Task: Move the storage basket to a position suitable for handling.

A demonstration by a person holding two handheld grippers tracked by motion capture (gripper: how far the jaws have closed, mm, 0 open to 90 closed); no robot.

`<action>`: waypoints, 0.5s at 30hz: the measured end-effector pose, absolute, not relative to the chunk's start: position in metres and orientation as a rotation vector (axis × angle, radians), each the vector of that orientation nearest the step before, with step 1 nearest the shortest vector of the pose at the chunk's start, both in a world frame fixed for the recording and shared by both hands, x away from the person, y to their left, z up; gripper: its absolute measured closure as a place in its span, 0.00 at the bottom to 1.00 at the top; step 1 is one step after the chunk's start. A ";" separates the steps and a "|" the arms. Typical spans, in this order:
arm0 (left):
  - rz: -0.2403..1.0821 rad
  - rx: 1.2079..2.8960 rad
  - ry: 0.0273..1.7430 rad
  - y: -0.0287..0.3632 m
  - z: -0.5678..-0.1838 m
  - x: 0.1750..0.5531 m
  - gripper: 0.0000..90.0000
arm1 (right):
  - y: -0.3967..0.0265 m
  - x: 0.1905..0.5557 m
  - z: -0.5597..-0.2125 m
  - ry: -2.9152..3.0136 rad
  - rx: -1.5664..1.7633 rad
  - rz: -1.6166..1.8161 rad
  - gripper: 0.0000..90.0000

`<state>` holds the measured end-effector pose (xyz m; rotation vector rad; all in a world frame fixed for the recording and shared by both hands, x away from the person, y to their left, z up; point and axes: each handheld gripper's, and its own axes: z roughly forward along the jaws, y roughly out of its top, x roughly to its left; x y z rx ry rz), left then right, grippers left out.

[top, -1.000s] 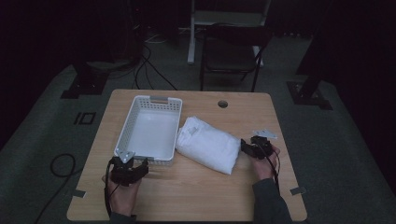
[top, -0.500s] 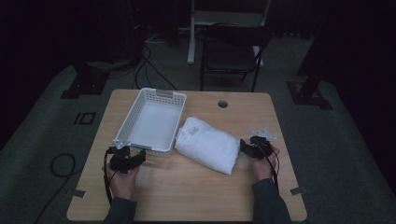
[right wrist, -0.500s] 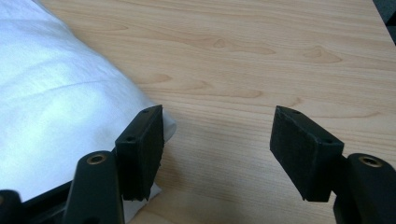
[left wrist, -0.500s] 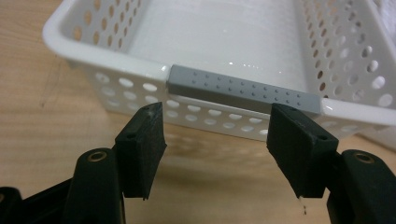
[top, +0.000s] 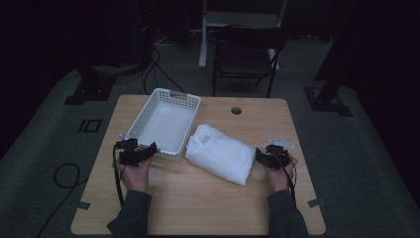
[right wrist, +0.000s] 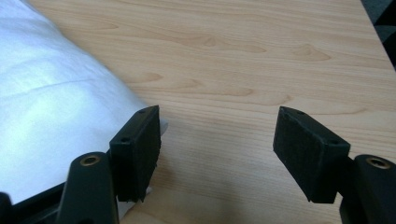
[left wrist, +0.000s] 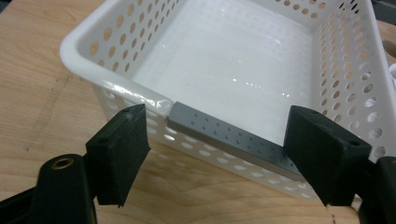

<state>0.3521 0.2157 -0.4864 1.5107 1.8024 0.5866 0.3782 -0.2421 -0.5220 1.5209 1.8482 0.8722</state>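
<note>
At basket's (top: 166, 124) near corner, left hand (top: 134, 168).

The basket (left wrist: 224, 70) in front of you is white moulded plastic, glossy, with light glinting off its smooth floor; its walls are pierced with rows of round holes. A matt grey strip (left wrist: 229, 140), dotted with fine holes, runs along its near rim at the lower middle of the left gripper view. The worktop (right wrist: 243, 60) is pale wood with visible grain and a smooth, low-sheen finish. The folded towel (top: 220, 158) is soft white cloth, matt. Each claw, left claw (left wrist: 229, 163) and right claw (right wrist: 217, 154), is matt black plastic; the pads (right wrist: 308, 154) look finely textured, and brass-coloured eyelets sit at the base.
</note>
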 end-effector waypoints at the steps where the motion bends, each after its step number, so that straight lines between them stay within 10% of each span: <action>1: 0.594 1.514 1.798 0.214 -0.486 0.351 0.23 | -0.242 0.379 -0.522 1.847 1.524 0.872 0.35; 15: 0.727 1.591 1.820 0.196 -0.489 0.383 0.24 | -0.241 0.379 -0.523 1.851 1.519 0.862 0.35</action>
